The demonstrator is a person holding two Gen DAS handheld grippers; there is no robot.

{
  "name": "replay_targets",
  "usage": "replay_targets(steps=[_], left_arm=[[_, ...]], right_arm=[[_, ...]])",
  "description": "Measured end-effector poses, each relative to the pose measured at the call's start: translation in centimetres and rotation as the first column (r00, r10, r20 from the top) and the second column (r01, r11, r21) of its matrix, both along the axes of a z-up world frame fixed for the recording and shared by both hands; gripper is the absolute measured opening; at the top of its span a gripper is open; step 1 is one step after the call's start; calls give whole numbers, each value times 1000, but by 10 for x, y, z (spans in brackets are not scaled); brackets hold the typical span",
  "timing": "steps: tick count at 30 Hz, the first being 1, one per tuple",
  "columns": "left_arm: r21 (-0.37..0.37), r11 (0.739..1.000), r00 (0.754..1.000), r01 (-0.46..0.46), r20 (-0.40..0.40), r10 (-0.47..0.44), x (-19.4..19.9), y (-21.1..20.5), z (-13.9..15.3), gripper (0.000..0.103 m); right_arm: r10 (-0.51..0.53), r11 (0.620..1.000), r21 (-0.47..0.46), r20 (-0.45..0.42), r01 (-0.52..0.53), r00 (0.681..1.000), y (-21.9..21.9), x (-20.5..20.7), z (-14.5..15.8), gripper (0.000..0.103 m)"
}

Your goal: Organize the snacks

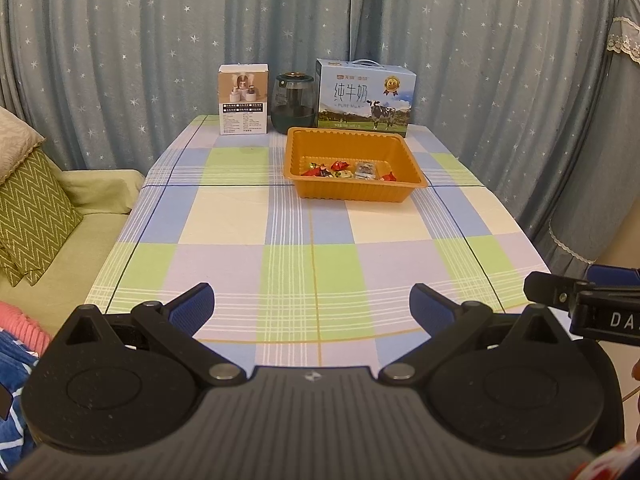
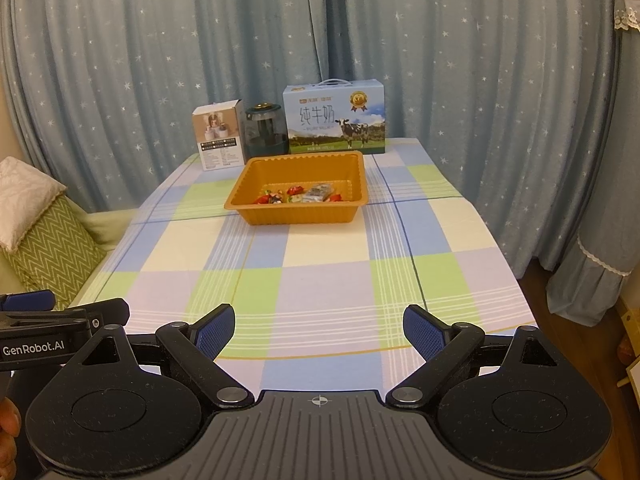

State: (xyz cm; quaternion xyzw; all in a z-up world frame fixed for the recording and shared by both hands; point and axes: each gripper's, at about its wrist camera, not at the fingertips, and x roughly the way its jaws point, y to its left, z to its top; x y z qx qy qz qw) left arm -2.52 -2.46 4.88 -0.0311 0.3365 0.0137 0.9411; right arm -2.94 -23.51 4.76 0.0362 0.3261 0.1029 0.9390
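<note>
An orange plastic tray point(image 1: 352, 191) point(image 2: 298, 214) stands on the far half of the checked tablecloth. Several wrapped snacks point(image 1: 346, 171) point(image 2: 300, 196) lie inside it along its near wall. My left gripper point(image 1: 312, 306) is open and empty, low over the table's near edge, far from the tray. My right gripper point(image 2: 318, 330) is also open and empty over the near edge. Each gripper shows at the side of the other's view, the right one point(image 1: 592, 304) and the left one point(image 2: 52, 320).
Behind the tray stand a white product box point(image 1: 243, 99), a dark green jar point(image 1: 293, 102) and a blue milk carton box point(image 1: 366, 98). Blue star curtains hang behind. A sofa with green cushions point(image 1: 32, 216) is at the left. The tablecloth point(image 1: 304, 256) is bare in front.
</note>
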Motion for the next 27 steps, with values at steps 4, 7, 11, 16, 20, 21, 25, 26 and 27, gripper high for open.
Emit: replay_targets(steps=[4,7,11,16,20,21,25,26,27], left_arm=[[-1,1000,1000,-1,-1,1,0,0,0,103],[-1,1000,1000,-1,-1,1,0,0,0,103],[-2,1000,1000,-2,-1,2,0,0,0,103],[-3,1000,1000,-2,-1,2,0,0,-1,103],[-4,1000,1000,-1,-2,1,1,0,-1,103],[-5,1000,1000,1,-2,-1,0,0,-1,103],[-3,1000,1000,7,7,-7,-1,-2,-4,103],[0,1000,1000,4,14,-4,-1,-2,-4,103],[3,1000,1000,2,20,-2,-2,-2,-3,103]], right_arm=[[-2,1000,1,-2,2,1000,-1,0,0,91],[-1,1000,1,-1,1,1000,-1,0,0,91],[-2,1000,1,-2,2,1000,-1,0,0,91],[-1,1000,2,-2,1,1000,-1,1,0,91],[-1,1000,1,-2,1,1000,-1,1,0,91],[-2,1000,2,-2,2,1000,-1,0,0,91],[-2,1000,1,-3,2,1000,-1,1,0,91],[-2,1000,2,-3,2,1000,-1,0,0,91],[-1,1000,1,-3,1,1000,-1,1,0,91]])
